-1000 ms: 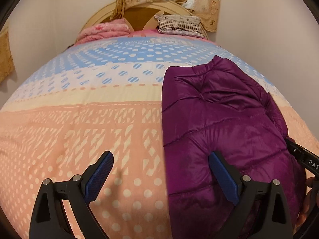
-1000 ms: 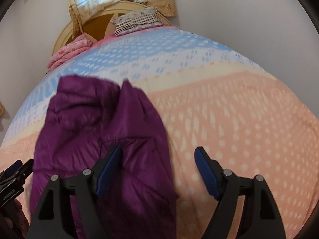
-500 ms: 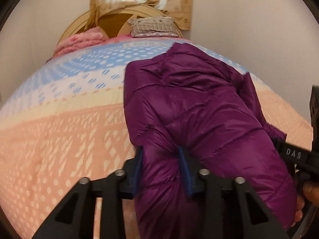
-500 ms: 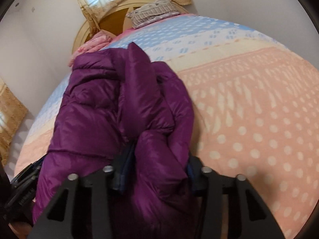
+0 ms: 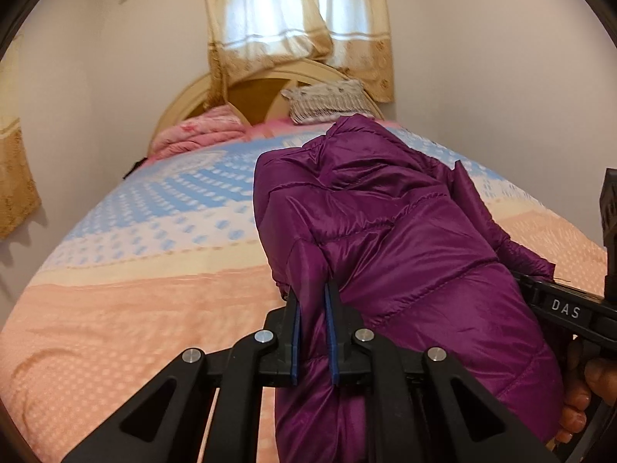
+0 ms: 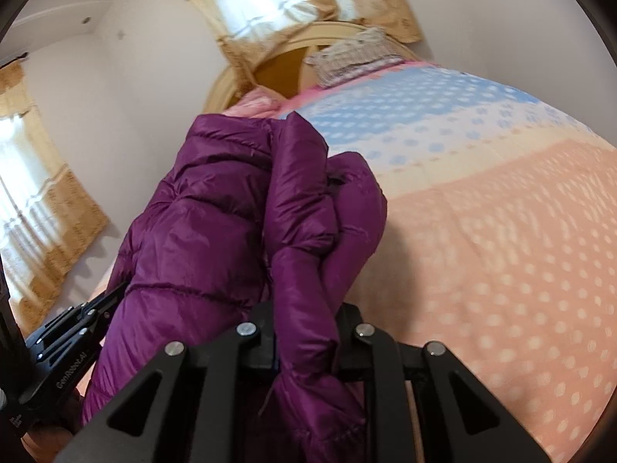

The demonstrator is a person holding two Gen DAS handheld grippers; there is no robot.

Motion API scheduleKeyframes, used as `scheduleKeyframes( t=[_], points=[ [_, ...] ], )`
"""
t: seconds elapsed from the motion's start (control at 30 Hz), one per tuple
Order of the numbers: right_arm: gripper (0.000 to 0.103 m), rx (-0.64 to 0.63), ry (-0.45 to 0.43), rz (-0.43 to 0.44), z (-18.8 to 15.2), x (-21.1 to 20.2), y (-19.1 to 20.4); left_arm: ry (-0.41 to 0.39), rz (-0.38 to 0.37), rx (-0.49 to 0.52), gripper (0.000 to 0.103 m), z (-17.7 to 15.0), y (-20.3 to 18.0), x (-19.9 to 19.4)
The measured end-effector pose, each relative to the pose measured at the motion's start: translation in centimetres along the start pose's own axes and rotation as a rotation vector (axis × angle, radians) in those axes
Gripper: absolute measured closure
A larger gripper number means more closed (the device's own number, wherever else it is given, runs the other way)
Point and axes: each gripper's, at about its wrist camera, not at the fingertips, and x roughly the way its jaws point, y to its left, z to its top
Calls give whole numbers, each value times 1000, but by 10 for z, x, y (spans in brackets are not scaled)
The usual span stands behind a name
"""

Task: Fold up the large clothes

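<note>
Two grippers pinch a purple jacket
The left gripper [image 5: 312, 328] and right gripper [image 6: 306, 347] have just closed on the purple jacket [image 5: 405, 239], near end raised above the bed [image 5: 127, 301].

White capitals "DAS" stand on the black body of the right gripper [image 5: 565, 308], seen at the right edge of the left wrist view. On the left gripper [image 6: 69, 370], low at the left of the right wrist view, small white lettering reads roughly "GenRobot.AI".

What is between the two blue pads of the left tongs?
In the left wrist view, a fold of the purple jacket is pinched between the pads of the left tongs, whose jaws have just been closing.
</note>
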Motion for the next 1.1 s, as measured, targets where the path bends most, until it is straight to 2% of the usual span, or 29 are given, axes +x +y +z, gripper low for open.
scheduleKeyframes(
  t=[0.23, 0.6, 0.87, 1.1],
  points=[
    [82, -56, 7, 83, -8, 7, 45, -28, 73, -40, 93, -12, 44, -36],
    [82, -142, 73, 148, -13, 44, 95, -6, 146, -125, 93, -40, 102, -50],
    [82, -181, 133, 160, -31, 65, 111, 37, 181, -163, 93, -66, 126, -41],
    [82, -199, 204, 131, -55, 90, 111, 114, 204, -192, 91, -95, 144, -17]
  ],
)
